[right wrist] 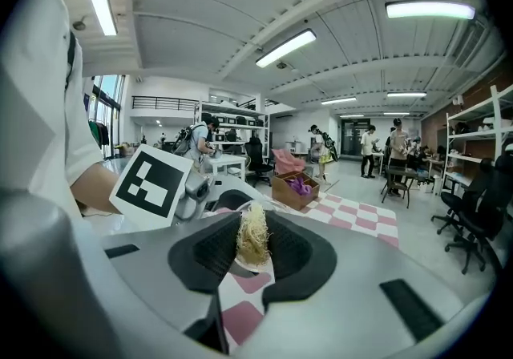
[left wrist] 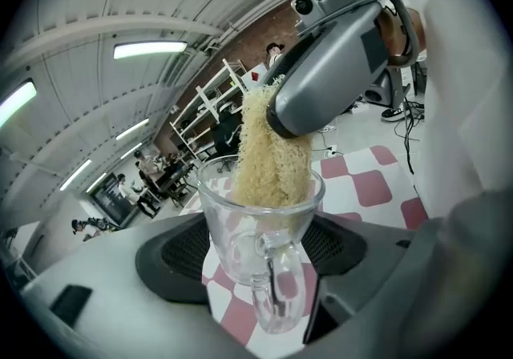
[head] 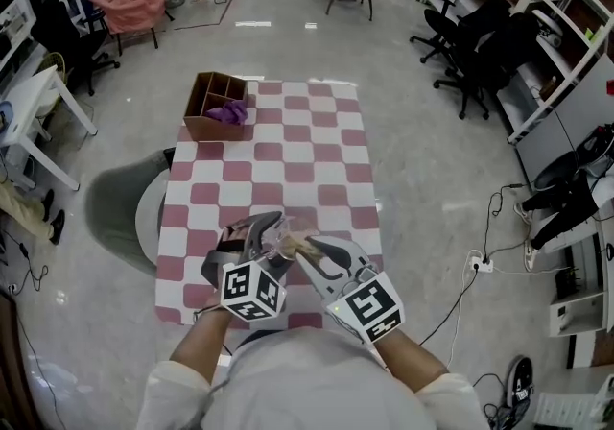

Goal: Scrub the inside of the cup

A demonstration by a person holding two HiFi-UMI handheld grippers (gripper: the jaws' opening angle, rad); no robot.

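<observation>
The glass cup (left wrist: 258,225) is clamped by its sides in the left gripper (head: 261,238) over the checked table (head: 288,145), so its mouth is left free. A fibre scrubber (left wrist: 271,159), pinched in the right gripper (head: 317,251), is pushed down into the cup, probably so that the inner wall can be rubbed.

White sleeves (head: 175,392), grey hand-held grippers (head: 261,232) (head: 313,248), black-and-white marker cubes (head: 252,290)

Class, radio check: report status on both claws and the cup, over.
Left claw shut on glass cup. Right claw shut on loofah scrubber, its tip down inside the cup. Wooden box far across table, not in the way.
</observation>
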